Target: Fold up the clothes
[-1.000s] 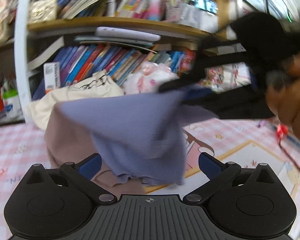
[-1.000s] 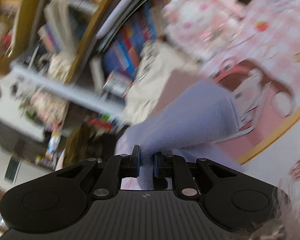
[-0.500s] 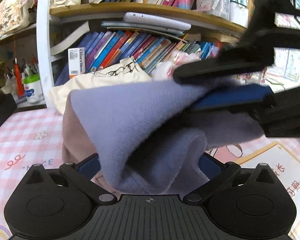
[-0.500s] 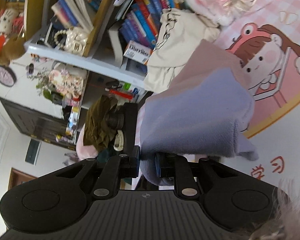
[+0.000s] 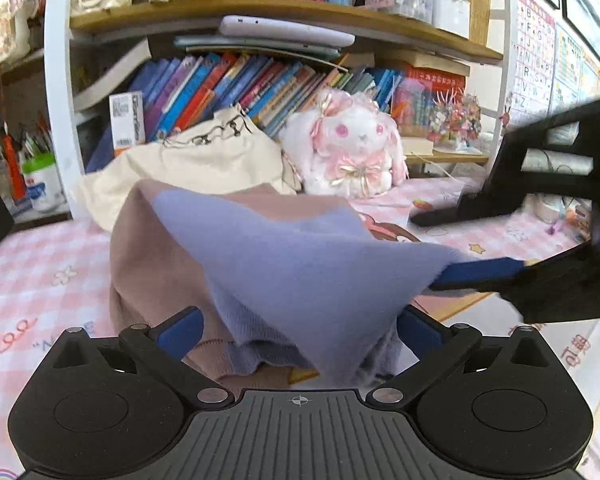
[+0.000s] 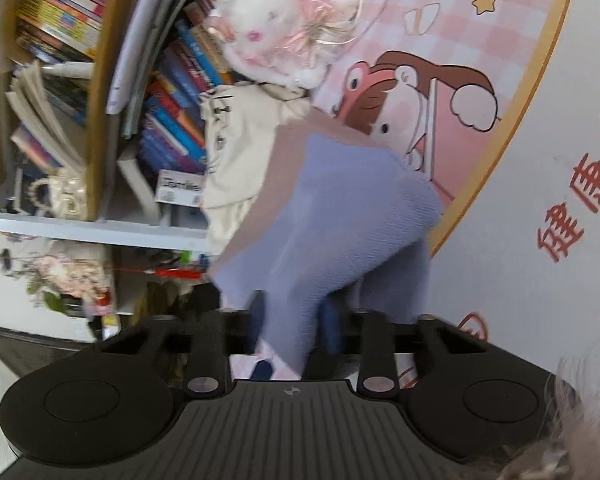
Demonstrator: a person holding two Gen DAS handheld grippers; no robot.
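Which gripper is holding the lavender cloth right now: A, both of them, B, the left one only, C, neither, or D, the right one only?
D: the right gripper is shut on a corner of the lavender cloth, pulling it taut, while the left gripper stands wide open, its blue pads either side of the cloth without pressing it.

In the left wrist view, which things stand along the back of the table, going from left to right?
Green-lidded white jar → cream cloth bag → white and pink plush rabbit.
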